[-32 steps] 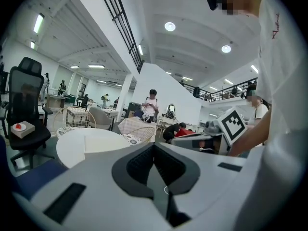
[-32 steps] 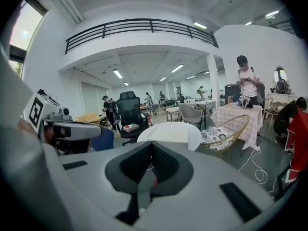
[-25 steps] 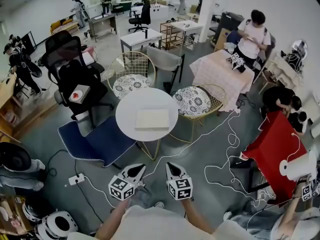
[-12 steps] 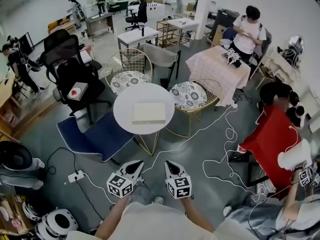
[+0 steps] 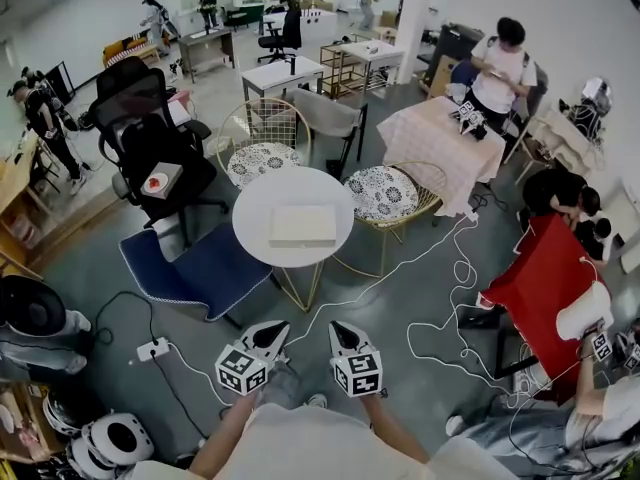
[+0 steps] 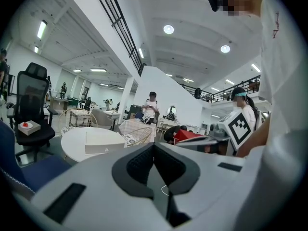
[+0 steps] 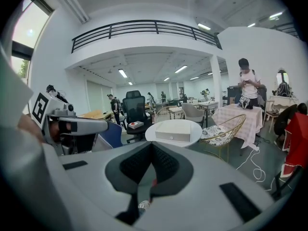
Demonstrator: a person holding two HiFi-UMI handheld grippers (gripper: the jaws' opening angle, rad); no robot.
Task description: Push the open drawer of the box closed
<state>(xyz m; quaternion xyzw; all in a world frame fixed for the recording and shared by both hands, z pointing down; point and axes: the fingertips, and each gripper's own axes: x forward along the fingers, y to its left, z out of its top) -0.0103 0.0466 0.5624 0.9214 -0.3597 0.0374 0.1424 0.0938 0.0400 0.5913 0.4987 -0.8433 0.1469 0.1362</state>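
A flat cream box (image 5: 303, 226) lies on the round white table (image 5: 255, 230) ahead of me, some way off across the grey floor. Its front, with a small knob, faces me (image 7: 175, 130). The box also shows in the left gripper view (image 6: 104, 142). How far its drawer stands out is too small to tell. My left gripper (image 5: 274, 329) and right gripper (image 5: 337, 328) are side by side low in front of my body, pointing at the table. Both are shut and hold nothing (image 6: 154, 147) (image 7: 151, 146).
Two gold wire chairs with patterned cushions (image 5: 262, 163) (image 5: 385, 200) stand behind the table. A blue chair (image 5: 195, 268) is at its left. White cables (image 5: 450, 303) trail over the floor at right, by a red-covered stand (image 5: 545, 288). A power strip (image 5: 152, 350) lies at left.
Both grippers stay shut and side by side. The view swayed slightly left and back, and the table looks about as far away as before.
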